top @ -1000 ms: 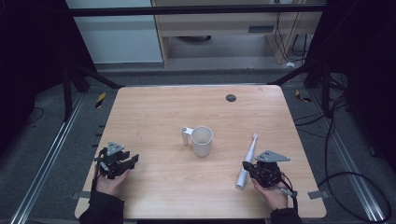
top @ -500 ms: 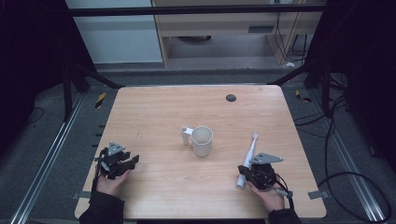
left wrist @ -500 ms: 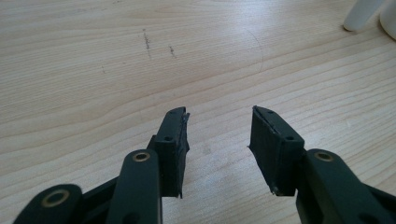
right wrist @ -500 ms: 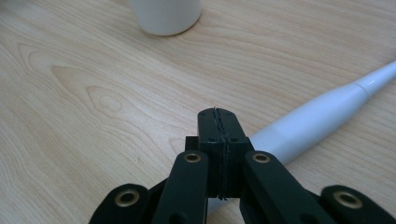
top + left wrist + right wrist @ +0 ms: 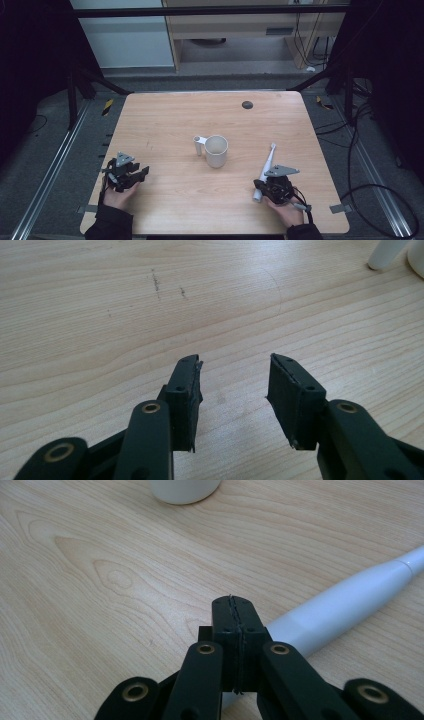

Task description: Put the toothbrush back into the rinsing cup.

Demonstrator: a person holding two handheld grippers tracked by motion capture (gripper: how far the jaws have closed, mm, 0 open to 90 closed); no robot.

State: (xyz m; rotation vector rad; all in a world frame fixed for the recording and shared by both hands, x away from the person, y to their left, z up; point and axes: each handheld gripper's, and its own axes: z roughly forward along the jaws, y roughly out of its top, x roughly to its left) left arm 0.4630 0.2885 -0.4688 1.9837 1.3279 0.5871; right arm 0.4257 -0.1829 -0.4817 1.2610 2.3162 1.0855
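A white mug (image 5: pixel 216 150) stands upright near the table's middle, its handle toward the left. A white electric-toothbrush-like stick (image 5: pixel 265 169) lies flat to the mug's right, thick end toward me. My right gripper (image 5: pixel 268 186) rests over that thick end; in the right gripper view its jaws (image 5: pixel 233 603) are shut with nothing between them, and the white stick (image 5: pixel 350 602) runs out to the right from beneath them. My left gripper (image 5: pixel 141 173) sits at the front left, open (image 5: pixel 235 365) above bare wood, with the mug's handle (image 5: pixel 385 252) far off.
The wooden table (image 5: pixel 165 115) carries a small dark round spot (image 5: pixel 247 104) near its far edge. Faint scuff marks (image 5: pixel 156 282) show on the wood ahead of the left gripper. Dark frame posts and cables surround the table.
My right gripper has edged slightly left, closer over the stick's thick end. The left gripper, mug and stick have stayed in place.
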